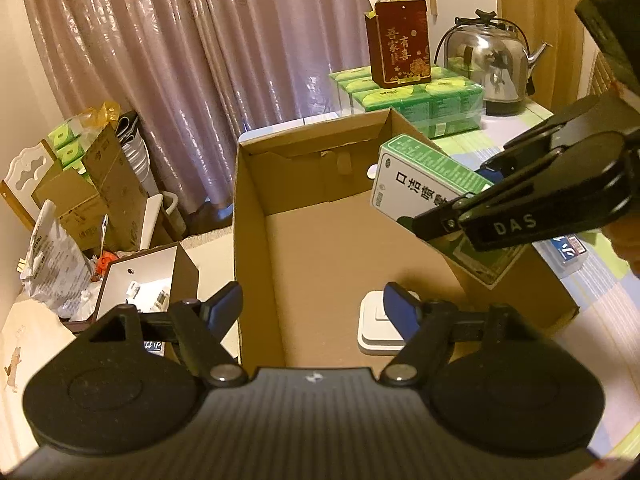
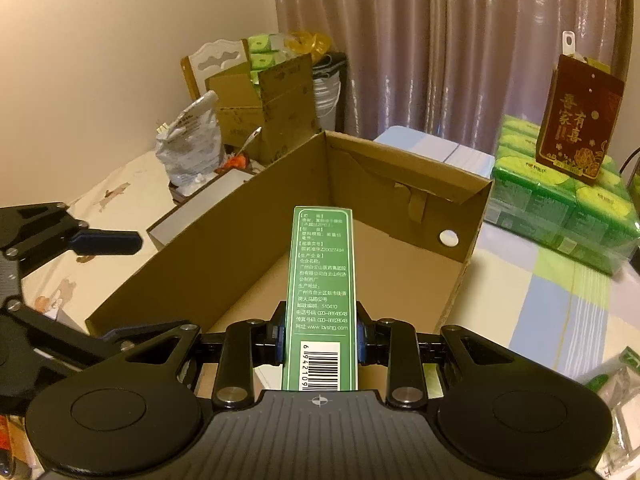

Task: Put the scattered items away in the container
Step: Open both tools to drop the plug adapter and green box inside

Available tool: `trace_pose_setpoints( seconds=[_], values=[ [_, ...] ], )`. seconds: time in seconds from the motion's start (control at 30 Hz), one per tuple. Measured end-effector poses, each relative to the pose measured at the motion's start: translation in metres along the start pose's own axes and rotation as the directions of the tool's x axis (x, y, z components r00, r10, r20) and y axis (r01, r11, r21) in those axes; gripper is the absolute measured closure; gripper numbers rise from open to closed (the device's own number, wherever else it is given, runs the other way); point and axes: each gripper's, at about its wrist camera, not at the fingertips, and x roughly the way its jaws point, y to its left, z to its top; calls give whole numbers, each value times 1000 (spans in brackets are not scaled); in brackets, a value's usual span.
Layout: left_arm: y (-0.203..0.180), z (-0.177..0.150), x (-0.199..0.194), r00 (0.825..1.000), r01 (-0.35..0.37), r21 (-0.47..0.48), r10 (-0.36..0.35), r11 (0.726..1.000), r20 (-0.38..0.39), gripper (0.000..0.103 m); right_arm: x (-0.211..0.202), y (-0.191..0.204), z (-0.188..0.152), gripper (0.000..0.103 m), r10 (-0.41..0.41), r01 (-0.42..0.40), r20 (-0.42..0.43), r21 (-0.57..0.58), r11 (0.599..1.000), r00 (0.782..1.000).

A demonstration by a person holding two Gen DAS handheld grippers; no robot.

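Note:
An open cardboard box (image 1: 256, 248) stands on the table, its far flaps folded in. A flat white square item (image 1: 376, 332) lies on its floor near the front. My left gripper (image 1: 312, 306) is open and low at the box's near left corner. One blue-padded finger is outside the left wall, and the other is inside, above the white item. My right gripper (image 2: 320, 340) is shut on a long green and white medicine carton (image 2: 322, 268), held over the box's right side. In the left wrist view the medicine carton (image 1: 416, 184) hangs tilted above the right wall.
Green tissue packs (image 1: 424, 100) with a red gift box (image 1: 402, 44) on them, and a steel kettle (image 1: 488, 64), stand behind the box. Left of it are a small dark open box (image 1: 140, 276), a crumpled plastic bag (image 1: 52, 268) and stacked cartons. A blue packet (image 1: 568, 254) lies to the right.

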Motion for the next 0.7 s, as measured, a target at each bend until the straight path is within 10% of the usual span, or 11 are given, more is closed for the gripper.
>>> trace_pose_setpoints(
  seconds=[0.7],
  values=[
    [-28,1,-35,998,-12,-43,14,999,57,21,-104,-48,-33,32,-101,90,183,66,994,978]
  ],
)
